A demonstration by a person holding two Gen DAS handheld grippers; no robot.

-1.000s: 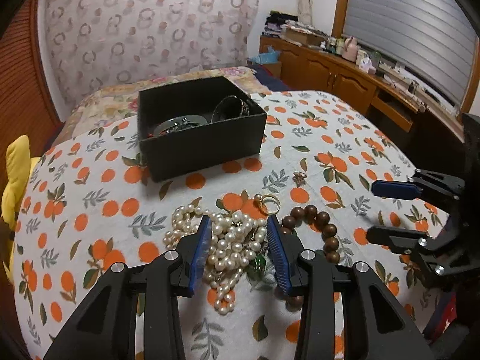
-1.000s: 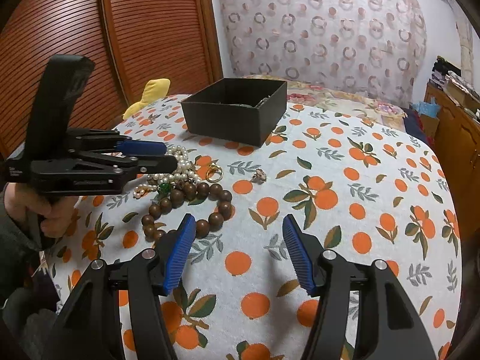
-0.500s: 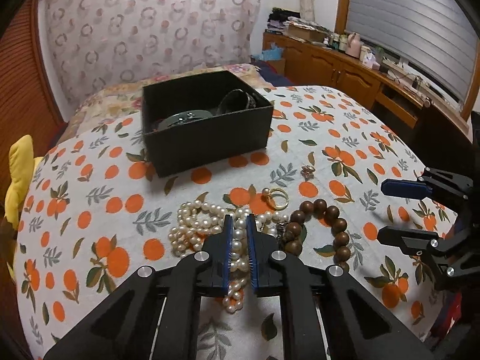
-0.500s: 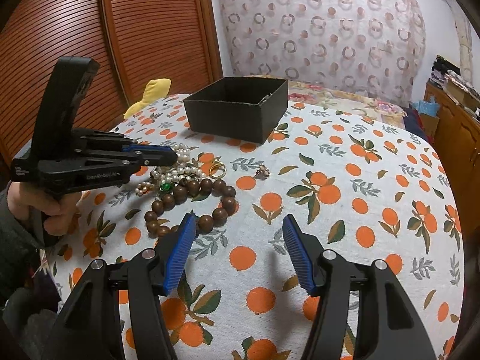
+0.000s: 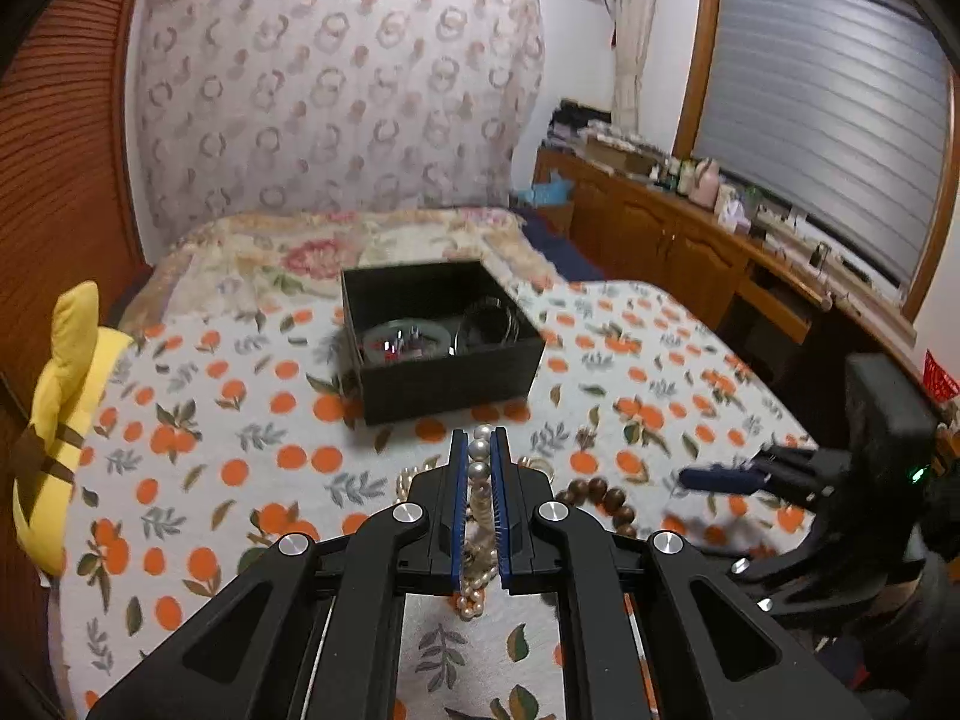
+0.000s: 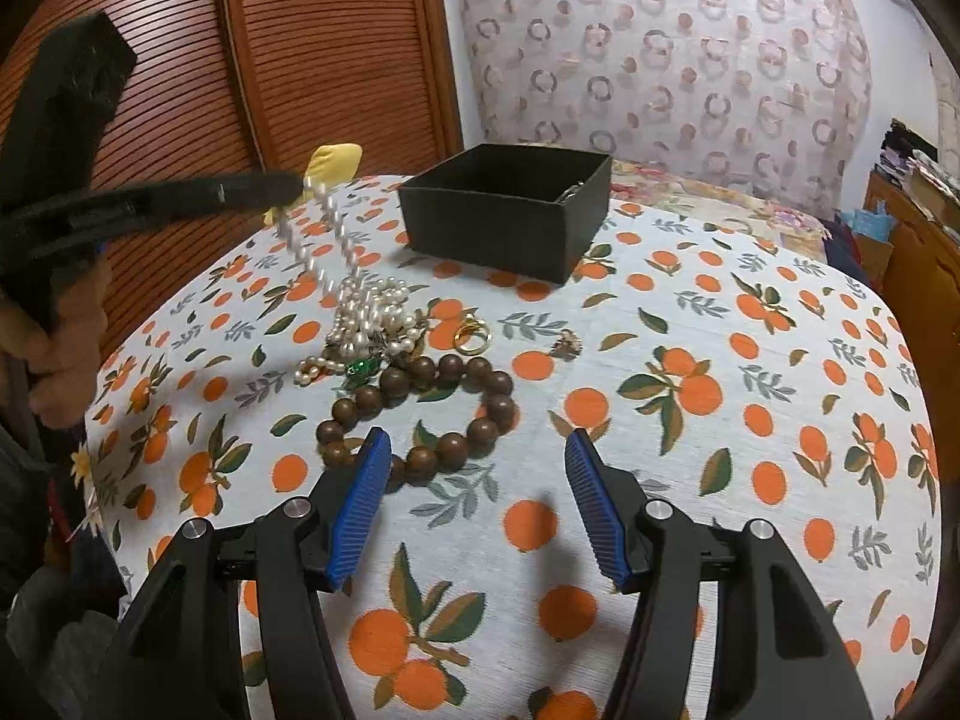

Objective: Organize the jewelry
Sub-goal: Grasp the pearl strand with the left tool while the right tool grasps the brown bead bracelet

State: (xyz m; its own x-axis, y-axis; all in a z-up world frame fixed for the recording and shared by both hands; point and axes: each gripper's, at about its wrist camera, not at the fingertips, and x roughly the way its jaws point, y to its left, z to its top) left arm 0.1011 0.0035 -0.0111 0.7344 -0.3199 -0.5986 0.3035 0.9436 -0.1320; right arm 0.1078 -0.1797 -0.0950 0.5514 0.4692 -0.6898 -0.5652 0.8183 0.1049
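Note:
My left gripper [image 5: 479, 441] is shut on the white pearl necklace [image 5: 478, 461]. In the right wrist view the left gripper [image 6: 300, 187] is raised at the left, and strands of the pearl necklace [image 6: 366, 315] hang from it down to a heap on the orange-print cloth [image 6: 750, 372]. Beside the heap lie a brown wooden bead bracelet [image 6: 432, 408], a green-stone piece [image 6: 362, 366], a gold ring [image 6: 471, 333] and a small earring [image 6: 566, 343]. The black box [image 6: 510, 210] stands behind, holding bangles [image 5: 420, 339]. My right gripper [image 6: 477, 480] stands open over the cloth, near the bracelet.
A yellow plush toy [image 5: 63, 420] lies at the cloth's left edge. A wooden cabinet [image 5: 690, 246] with clutter runs along the right wall under the blinds. A person's hand [image 6: 54, 360] holds the left gripper at the left of the right wrist view.
The left gripper closed on the pearl necklace and rose, pulling strands up off the heap. The right gripper stayed in place, open.

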